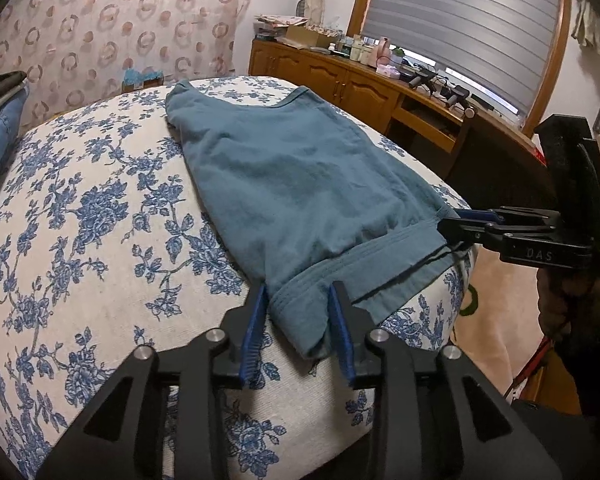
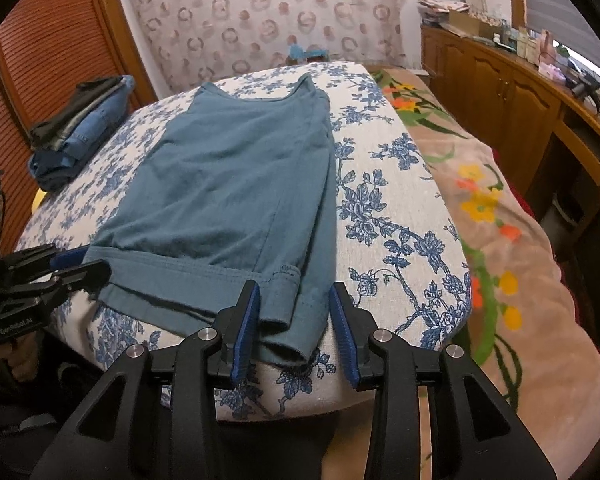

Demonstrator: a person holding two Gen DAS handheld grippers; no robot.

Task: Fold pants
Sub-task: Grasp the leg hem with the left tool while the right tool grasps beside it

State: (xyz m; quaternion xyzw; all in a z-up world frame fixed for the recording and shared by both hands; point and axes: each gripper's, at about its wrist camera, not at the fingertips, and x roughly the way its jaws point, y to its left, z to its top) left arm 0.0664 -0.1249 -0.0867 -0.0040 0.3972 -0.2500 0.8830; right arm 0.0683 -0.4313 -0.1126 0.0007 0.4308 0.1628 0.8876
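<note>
While both grippers wait at the near edge of the bed, the scene reads as follows, near to far:

Left gripper [image 1: 298, 304]: jaws partly open, straddling the near left corner of the hem; the blue pads [image 1: 256, 320] flank the cloth, and I cannot tell whether they pinch it.
Right gripper [image 2: 294, 300]: jaws partly open around the near right corner of the hem; there is a gap between the right pad and the fabric, so no firm grip shows.
Teal pants [image 2: 236, 184]: lying flat on the floral bedspread [image 2: 400, 200], apparently already halved lengthwise, hem toward the grippers and waistband toward the far side.
Step in hand: judged to be taking hold of the two hem corners for the crosswise fold.
Next move calls for: both jaws closing firmly through all layers, then a level, matched lift and carry toward the waistband so the edges land aligned.
Folded stack [image 2: 84, 120]: jeans and dark garments, well apart at the far left of the bed.
Wooden cabinet [image 2: 500, 88]: beyond the bed, cluttered on top.
</note>
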